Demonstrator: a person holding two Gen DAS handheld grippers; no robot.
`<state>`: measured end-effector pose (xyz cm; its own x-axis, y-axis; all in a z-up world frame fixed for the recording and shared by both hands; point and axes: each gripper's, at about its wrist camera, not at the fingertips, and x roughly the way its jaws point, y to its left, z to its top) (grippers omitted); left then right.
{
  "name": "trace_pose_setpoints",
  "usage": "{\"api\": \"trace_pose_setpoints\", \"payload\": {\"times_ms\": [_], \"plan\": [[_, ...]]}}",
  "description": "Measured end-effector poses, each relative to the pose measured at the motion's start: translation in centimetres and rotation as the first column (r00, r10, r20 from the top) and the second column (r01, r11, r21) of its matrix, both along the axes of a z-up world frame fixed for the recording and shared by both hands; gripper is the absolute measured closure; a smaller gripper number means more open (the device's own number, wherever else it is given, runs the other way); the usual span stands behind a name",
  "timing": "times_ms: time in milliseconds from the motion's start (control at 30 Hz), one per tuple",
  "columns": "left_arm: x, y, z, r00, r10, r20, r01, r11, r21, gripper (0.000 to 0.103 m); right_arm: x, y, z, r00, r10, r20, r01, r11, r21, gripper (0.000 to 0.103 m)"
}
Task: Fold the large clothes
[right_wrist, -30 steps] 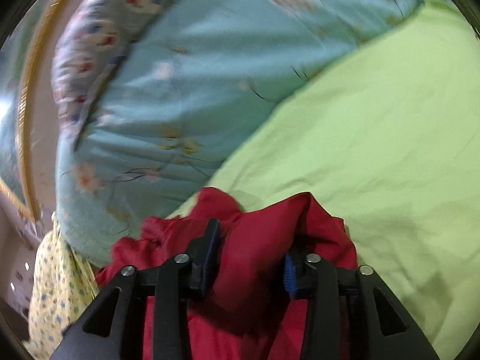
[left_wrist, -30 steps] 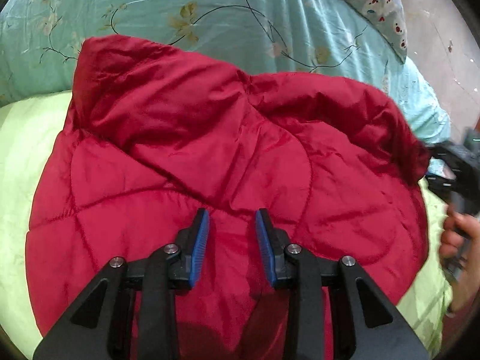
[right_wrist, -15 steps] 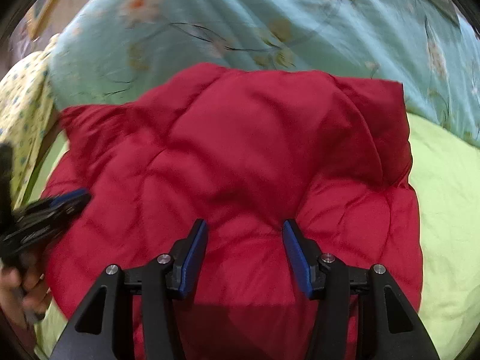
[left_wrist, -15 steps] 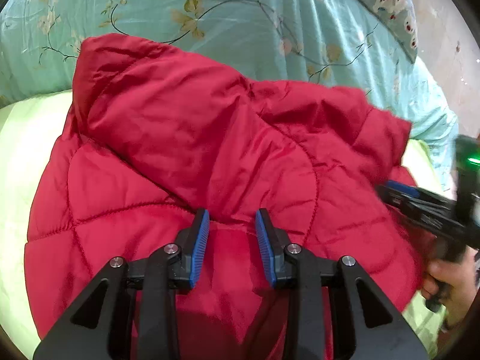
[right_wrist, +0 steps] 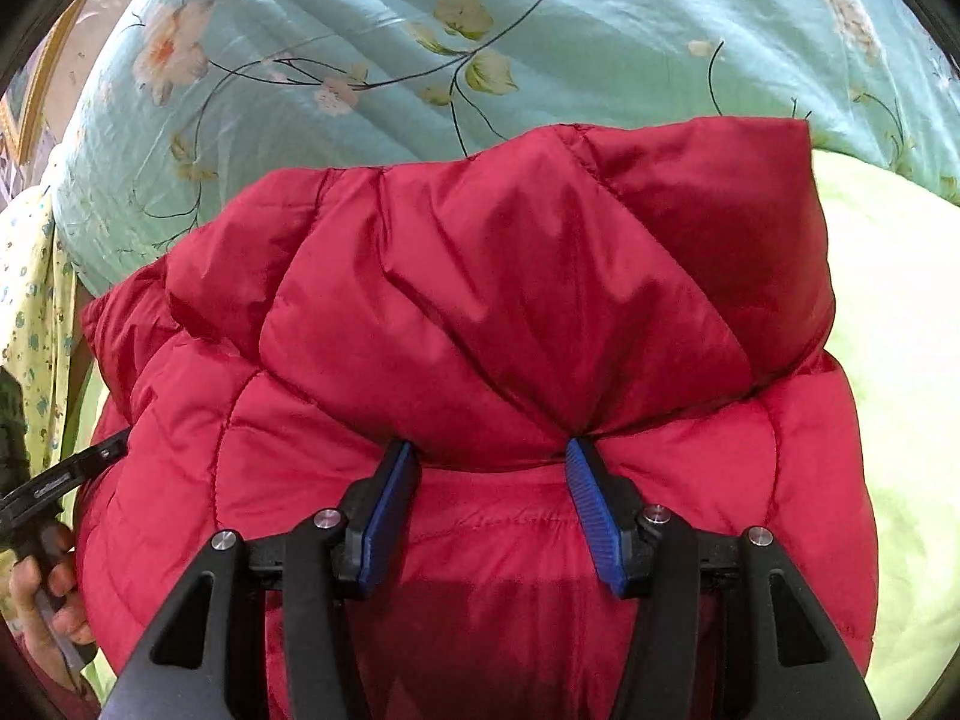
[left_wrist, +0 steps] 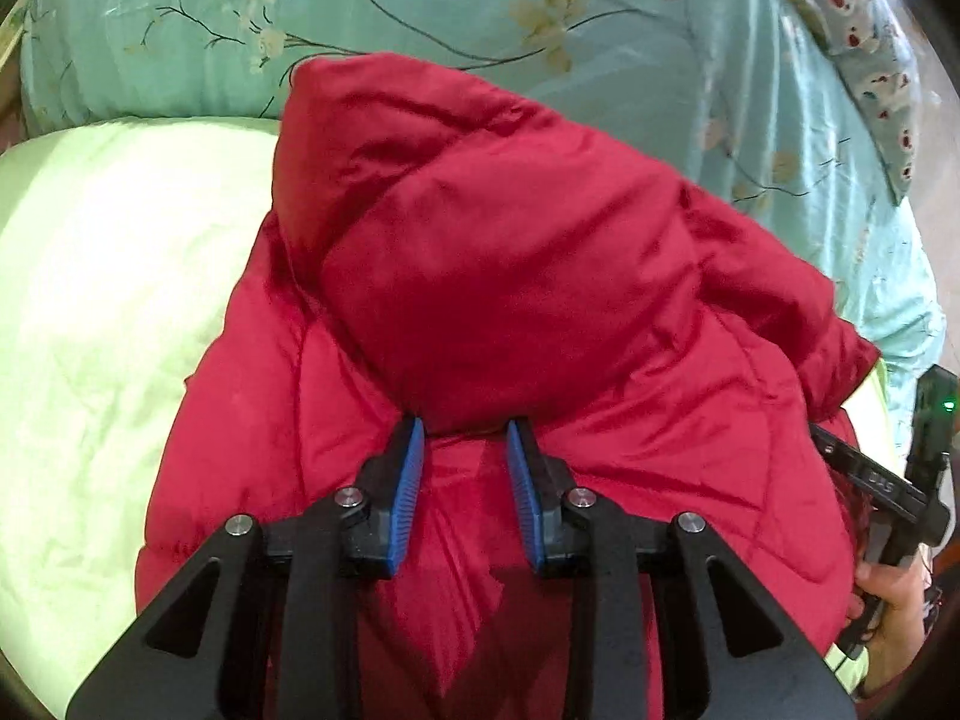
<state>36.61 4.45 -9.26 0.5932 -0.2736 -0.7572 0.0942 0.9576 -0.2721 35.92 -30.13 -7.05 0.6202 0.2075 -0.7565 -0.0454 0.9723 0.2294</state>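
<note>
While the red quilted puffer jacket lies bunched on the pale green bedsheet, its far edge up against the turquoise floral quilt, both tools hang over it with nothing in their grip. On the left gripper the blue-padded jaws stand partly apart above the seam where an upper layer of padding laps over the lower panel, and no cloth sits between them. On the right gripper the jaws gape wider over the same overlapping edge, also empty, though the tips look close to the fabric. In the left view the other tool shows at the jacket's right margin, held in the person's hand. The jacket already looks doubled over into a thick, roughly rectangular bundle, so the step in hand seems to be the pause between folds: one layer laid down, the next not yet taken. The next move probably calls for each tool to pinch a firm bite of the near hem or a side edge, through the slippery shell, and lift both together so the puffy layers do not slide apart.
</note>
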Motion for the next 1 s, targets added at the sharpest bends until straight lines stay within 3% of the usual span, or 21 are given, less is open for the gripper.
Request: {"api": "trace_pose_setpoints", "payload": {"times_ms": [267, 367, 767, 900, 1000], "plan": [[-0.2, -0.5, 0.7, 1.0, -0.005, -0.006, 0.005, 1.0, -0.007, 0.076, 0.9, 0.1, -0.9, 1.0, 0.002, -0.005, -0.002, 1.0, 0.004, 0.048], [-1.8, 0.1, 1.6, 1.0, 0.0, 0.013, 0.0, 0.999, -0.047, 0.075, 1.0, 0.1, -1.0, 1.0, 0.005, -0.001, -0.005, 1.0, 0.004, 0.048], [-5.9, 2.6, 2.8, 0.998, -0.005, 0.064, 0.011, 0.996, -0.087, 0.074, -1.0, -0.5, 0.8, 0.999, 0.0, 0.039, -0.001, 1.0, 0.03, 0.048], [-6.5, 3.4, 3.2, 0.997, -0.009, 0.074, 0.016, 0.995, -0.097, 0.066, -3.1, -0.7, 2.3, 0.997, 0.009, 0.081, -0.011, 1.0, 0.027, 0.032], [-7.0, 4.4, 3.2, 0.997, -0.012, 0.077, 0.021, 0.993, -0.119, 0.064, -4.6, -1.3, 3.1, 0.995, 0.016, 0.099, -0.019, 1.0, 0.024, 0.029]]}}
